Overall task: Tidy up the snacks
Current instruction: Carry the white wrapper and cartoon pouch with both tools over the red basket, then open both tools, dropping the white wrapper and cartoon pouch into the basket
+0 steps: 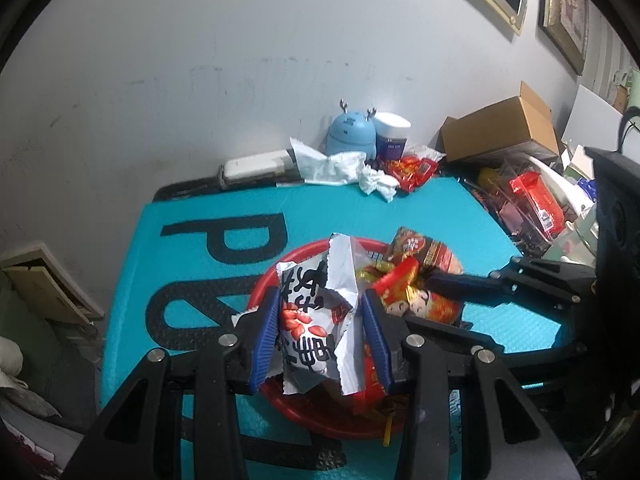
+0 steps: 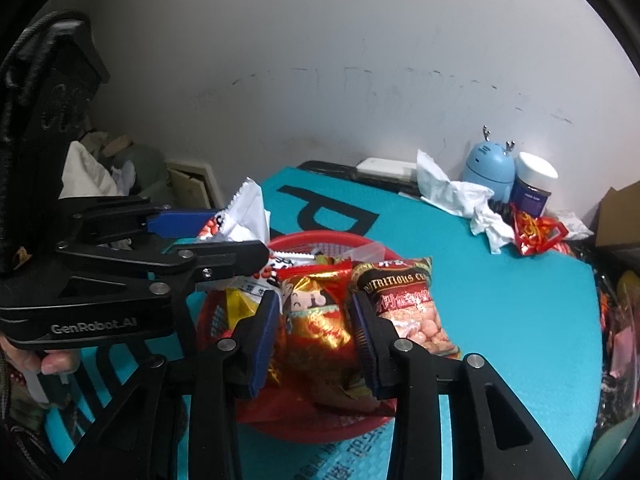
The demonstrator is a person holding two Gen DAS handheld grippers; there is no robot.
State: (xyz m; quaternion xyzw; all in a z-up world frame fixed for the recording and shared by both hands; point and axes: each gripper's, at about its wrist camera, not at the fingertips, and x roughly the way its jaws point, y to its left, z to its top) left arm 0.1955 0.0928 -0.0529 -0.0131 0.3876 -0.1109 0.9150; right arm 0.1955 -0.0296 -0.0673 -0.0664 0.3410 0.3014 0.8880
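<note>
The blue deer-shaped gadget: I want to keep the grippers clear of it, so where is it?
The blue deer-shaped gadget stands at the table's far edge against the wall, beside the white-capped jar, behind crumpled tissues.

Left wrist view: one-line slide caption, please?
Left gripper holds a white crinkled snack packet over the red round plastic basket of snacks.

"GenRobot.AI" – left hand-held gripper (image 2: 224, 236) body; "NUTRITIOUS CE…" – brown snack packet (image 2: 404, 300).
</note>
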